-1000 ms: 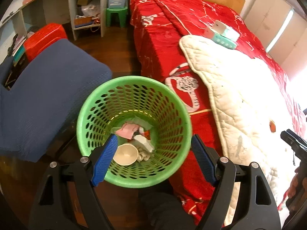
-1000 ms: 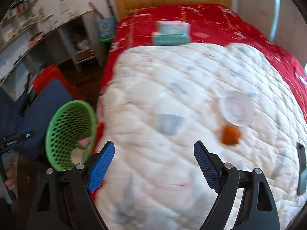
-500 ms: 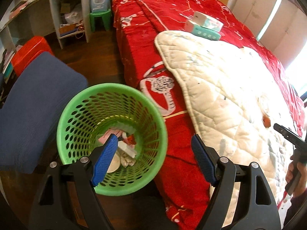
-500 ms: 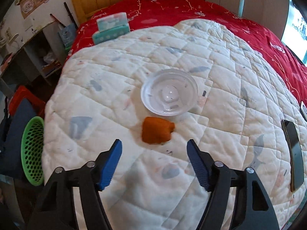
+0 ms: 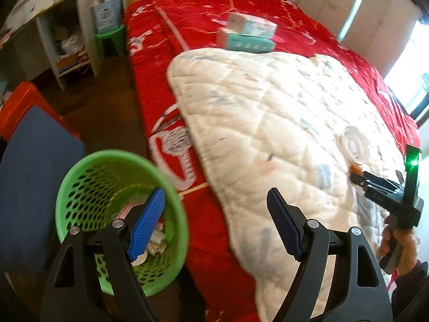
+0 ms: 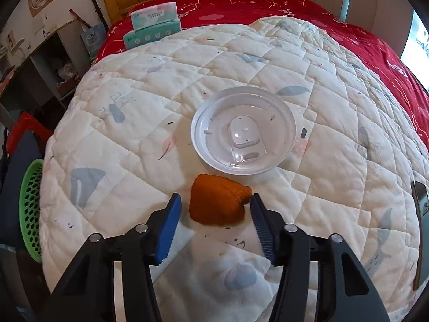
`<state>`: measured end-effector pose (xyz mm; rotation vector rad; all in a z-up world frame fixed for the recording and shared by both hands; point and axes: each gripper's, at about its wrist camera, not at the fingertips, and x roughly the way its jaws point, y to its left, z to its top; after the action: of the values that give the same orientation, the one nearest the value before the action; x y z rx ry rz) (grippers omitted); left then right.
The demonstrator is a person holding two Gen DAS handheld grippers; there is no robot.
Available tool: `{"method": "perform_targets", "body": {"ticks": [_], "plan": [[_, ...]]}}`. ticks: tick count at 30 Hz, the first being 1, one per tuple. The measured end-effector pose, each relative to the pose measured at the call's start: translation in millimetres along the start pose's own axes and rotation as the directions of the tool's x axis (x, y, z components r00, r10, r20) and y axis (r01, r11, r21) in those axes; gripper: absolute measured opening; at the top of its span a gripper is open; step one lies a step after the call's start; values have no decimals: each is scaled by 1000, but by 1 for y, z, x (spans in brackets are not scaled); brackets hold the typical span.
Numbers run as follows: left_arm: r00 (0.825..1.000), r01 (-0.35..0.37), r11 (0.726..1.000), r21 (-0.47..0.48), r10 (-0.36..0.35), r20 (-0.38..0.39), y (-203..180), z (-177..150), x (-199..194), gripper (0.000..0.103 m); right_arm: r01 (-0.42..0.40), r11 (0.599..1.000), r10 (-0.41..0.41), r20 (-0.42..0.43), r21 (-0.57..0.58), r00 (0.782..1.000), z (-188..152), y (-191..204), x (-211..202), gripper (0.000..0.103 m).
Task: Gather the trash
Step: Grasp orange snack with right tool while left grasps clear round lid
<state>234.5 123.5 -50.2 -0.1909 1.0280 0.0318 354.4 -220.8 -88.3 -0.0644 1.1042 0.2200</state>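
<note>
An orange peel scrap [image 6: 218,204] lies on the white quilt [image 6: 134,139], just in front of a clear plastic lid [image 6: 242,138]. My right gripper [image 6: 214,228] is low over the quilt with the peel between its blue pads, and its jaws are closing. A small gap still shows on the left side; the right pad is at the peel's edge. My left gripper [image 5: 214,225] hangs open and empty over the bed's edge. Its left finger overlaps the green trash basket [image 5: 80,182], which holds paper scraps. The peel [image 5: 355,169] and lid [image 5: 354,145] also show there.
A tissue pack on a teal box [image 6: 152,25] sits on the red bedspread [image 6: 241,0] near the headboard. A dark phone [image 6: 419,204] lies at the quilt's right edge. A blue cushion [image 5: 32,182] and red box [image 5: 18,104] stand beside the basket on the floor.
The right gripper came down onto the orange peel and its jaws narrowed around it. The left gripper swung right, from over the basket toward the bed.
</note>
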Motion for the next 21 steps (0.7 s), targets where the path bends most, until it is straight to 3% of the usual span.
{"method": "perform_targets", "body": {"ticks": [3,8,21], "plan": [[1000,16,999,41,-16,1,-25,10,5,77,-2,1000,2,0,2,1000,-1,-4,1,40],[998,57,992,115,-57,-8,-69,29,19,76,-14,1000,14,19,-2,1000,-7,-13,-9,38],[978,206,939,277,-185,-98,-189,56,83,53,-28,1000,28,46,7,999,-36,-54,-48,38]]}}
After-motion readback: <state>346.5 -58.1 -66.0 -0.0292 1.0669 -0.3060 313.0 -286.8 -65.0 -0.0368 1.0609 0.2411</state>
